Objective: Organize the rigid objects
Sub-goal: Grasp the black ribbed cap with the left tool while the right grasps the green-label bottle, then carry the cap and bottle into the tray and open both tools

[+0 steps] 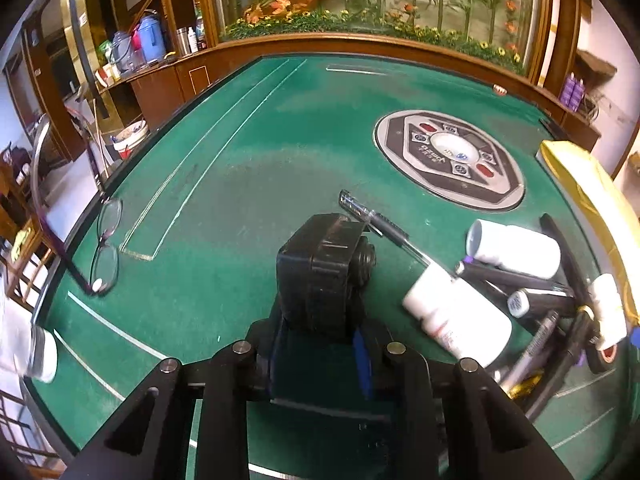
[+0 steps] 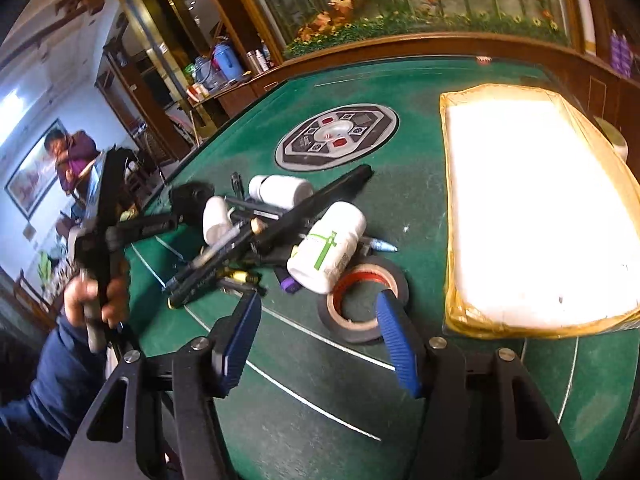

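My left gripper [image 1: 320, 344] is shut on a black boxy plug-like device [image 1: 320, 272] and holds it over the green table. To its right lies a pile: a clear pen [image 1: 384, 228], white bottles [image 1: 456, 320] [image 1: 516, 250] and black markers [image 1: 532, 300]. In the right wrist view my right gripper [image 2: 316, 332] is open and empty, just in front of a black tape roll [image 2: 360, 300]. A white bottle with a green mark [image 2: 326, 254] leans on the roll. The left gripper [image 2: 188, 204] shows at the pile's left with the black device.
A white slab wrapped in yellow tape [image 2: 536, 216] lies at the right. A round control panel [image 2: 336, 136] sits in the green table [image 1: 240, 152]. Glasses [image 1: 106, 248] and a white bottle [image 1: 42, 354] lie near the left edge. A wooden cabinet and planter stand behind.
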`<control>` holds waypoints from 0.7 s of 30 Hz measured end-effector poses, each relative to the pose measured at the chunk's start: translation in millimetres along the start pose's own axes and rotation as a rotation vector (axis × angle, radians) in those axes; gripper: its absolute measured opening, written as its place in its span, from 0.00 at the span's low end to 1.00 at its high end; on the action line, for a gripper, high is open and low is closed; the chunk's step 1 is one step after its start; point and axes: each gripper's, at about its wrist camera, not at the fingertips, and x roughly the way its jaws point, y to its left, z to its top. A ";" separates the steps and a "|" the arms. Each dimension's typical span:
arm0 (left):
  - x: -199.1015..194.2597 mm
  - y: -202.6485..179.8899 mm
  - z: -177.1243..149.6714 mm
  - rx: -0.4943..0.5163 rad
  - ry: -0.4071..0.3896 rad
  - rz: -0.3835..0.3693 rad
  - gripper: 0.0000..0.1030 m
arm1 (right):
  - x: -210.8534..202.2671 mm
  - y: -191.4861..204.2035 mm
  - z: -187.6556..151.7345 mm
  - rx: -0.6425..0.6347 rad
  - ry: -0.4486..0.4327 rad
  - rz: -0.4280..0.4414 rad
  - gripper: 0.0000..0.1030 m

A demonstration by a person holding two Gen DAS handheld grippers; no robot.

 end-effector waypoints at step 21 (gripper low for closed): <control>-58.2 -9.8 -24.0 -0.008 -0.130 -0.092 0.29 | 41.5 -7.3 29.8 0.138 0.075 0.023 0.31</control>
